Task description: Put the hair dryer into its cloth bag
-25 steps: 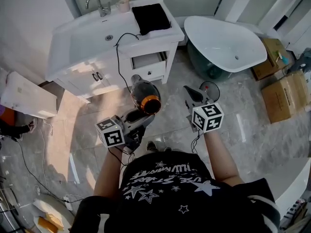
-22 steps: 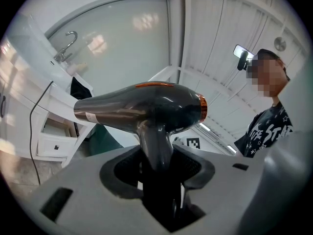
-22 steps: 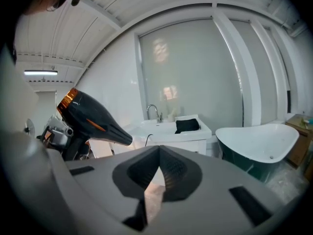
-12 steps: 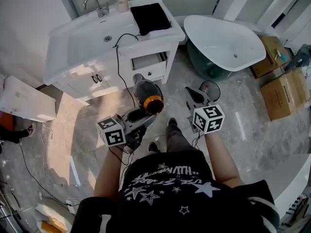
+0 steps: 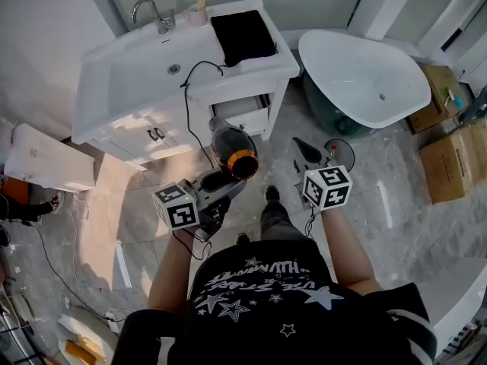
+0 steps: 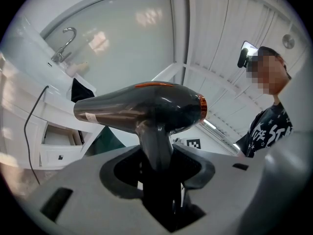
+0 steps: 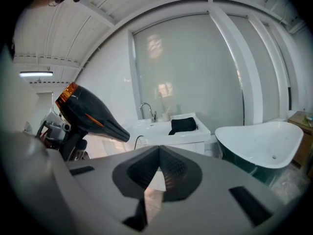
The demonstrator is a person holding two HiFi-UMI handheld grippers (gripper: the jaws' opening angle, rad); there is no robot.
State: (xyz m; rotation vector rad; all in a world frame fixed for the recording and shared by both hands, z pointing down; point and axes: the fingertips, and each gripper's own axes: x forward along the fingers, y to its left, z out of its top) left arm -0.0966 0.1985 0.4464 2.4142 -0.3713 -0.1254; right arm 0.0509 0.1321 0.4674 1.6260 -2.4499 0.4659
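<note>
One grey marble bathroom floor (image 5: 411, 226), white bathtub (image 5: 358, 78) at 1 o'clock, white vanity counter (image 5: 125, 78) at 11 carrying a black cloth bag (image 5: 243, 36), black orange-ringed hair dryer (image 5: 234, 154) at centre, handle pinched in left claw (image 5: 219, 182), its pale sticker (image 6: 89, 116) unreadable, right claw (image 5: 304, 149) pressed together, empty.

The glossy black hair dryer (image 5: 232, 149), orange-ringed at its wide end, sits gripped by its handle in the left claw (image 5: 222, 183), barrel roughly level, its cord (image 5: 186, 105) running up onto the counter (image 5: 266, 65), where the black cloth bag (image 5: 243, 36) lies flat.
</note>
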